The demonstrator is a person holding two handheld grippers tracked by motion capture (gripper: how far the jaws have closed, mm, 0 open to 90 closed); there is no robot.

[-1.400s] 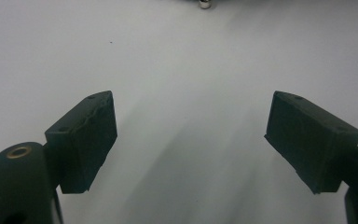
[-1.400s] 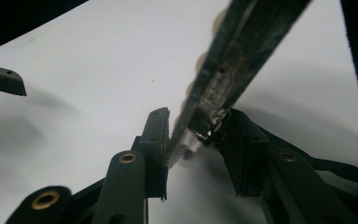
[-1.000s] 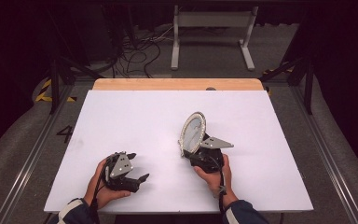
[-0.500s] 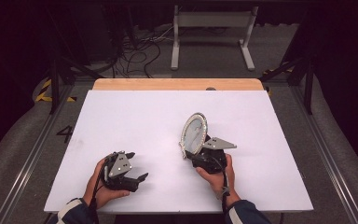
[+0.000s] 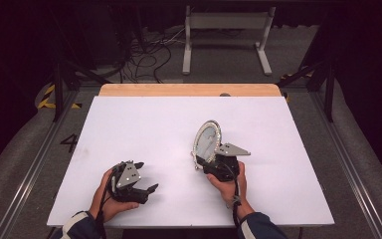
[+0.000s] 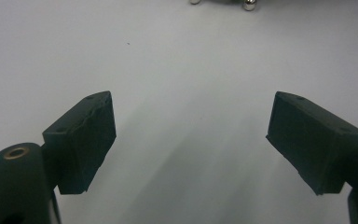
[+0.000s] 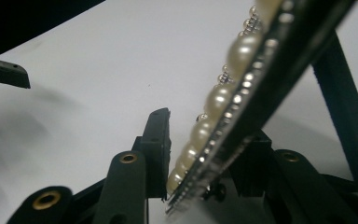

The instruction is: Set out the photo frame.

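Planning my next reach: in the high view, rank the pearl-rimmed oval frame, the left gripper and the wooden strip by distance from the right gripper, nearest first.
1. Pearl-rimmed oval frame, between the right gripper fingers.
2. Left gripper, to its left, near edge.
3. Wooden strip, far edge.

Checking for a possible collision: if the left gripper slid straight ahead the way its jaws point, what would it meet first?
Probably the oval pearl-rimmed frame, judged loosely. The left gripper points right across the bare white table, open. Depth is unclear.
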